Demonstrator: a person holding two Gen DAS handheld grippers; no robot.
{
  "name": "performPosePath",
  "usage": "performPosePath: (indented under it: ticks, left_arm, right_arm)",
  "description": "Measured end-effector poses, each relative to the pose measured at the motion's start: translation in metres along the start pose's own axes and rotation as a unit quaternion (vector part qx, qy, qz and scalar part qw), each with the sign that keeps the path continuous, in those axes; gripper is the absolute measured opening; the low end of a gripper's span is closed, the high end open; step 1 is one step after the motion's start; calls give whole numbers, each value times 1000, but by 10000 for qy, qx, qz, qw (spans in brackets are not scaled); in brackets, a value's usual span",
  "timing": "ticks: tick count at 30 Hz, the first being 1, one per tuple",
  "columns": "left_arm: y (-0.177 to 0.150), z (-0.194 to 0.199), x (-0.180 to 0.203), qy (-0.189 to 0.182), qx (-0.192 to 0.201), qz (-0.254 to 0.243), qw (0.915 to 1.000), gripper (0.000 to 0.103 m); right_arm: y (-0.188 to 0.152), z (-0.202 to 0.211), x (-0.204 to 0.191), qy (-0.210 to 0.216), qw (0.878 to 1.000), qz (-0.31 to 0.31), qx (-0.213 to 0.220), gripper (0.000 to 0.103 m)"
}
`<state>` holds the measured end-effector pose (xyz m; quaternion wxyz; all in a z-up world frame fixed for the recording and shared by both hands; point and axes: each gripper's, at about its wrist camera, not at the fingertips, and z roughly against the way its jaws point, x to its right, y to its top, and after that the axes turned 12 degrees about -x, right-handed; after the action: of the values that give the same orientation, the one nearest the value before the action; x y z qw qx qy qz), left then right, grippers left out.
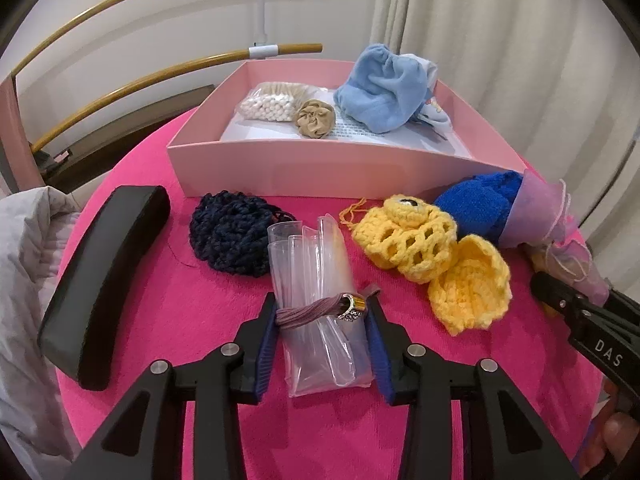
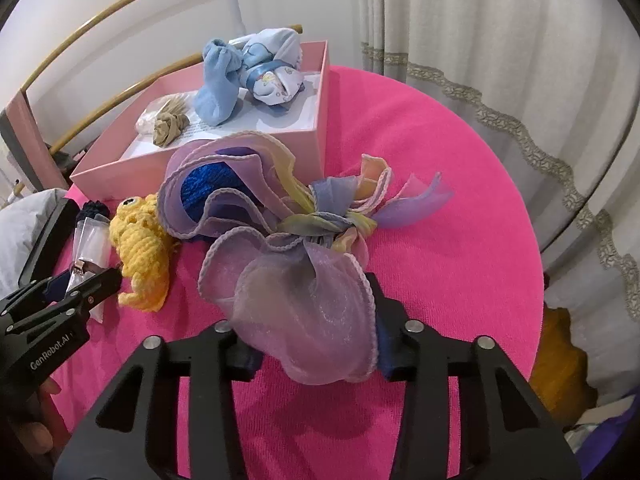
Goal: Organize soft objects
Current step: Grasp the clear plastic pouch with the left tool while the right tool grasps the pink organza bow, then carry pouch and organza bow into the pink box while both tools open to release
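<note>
My left gripper is shut on a roll of clear plastic bound with a mauve hair tie; both pads press its sides on the pink table. My right gripper is shut on a sheer pastel organza scarf, whose ruffles drape over a blue knit piece. A yellow crochet piece and its yellow cap lie between the two grippers. Behind the plastic roll rests a navy crochet piece. The pink box holds a light blue cloth, a tan scrunchie and a bag of cotton swabs.
A black case lies at the table's left edge, with grey fabric beyond it. The round pink tablecloth spreads bare to the right of the box. Curtains hang behind, and wooden rails curve at the back left.
</note>
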<state>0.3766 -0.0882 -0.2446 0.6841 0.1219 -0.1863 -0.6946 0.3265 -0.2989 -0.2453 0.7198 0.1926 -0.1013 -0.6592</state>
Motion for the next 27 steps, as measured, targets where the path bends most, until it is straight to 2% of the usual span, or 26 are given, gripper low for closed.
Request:
performPosePath:
  ticks: [5, 12, 20, 27]
  left_arm:
    - [-4, 9, -3, -59, -36, -16, 10000, 37]
    - [-8, 20, -3, -34, 51, -32, 10000, 37]
    - [-13, 36, -3, -42, 167, -56, 9998, 37]
    - [-12, 57, -3, -42, 373, -108, 9992, 37]
  right_arm:
    - [-4, 5, 2, 106, 9999, -56, 43, 22]
    - [-9, 14, 5, 260, 9995, -116, 122, 12]
    - [-16, 30, 4, 503, 9982, -125, 308, 8]
    - [-19, 54, -8, 538, 9972, 3, 528, 8]
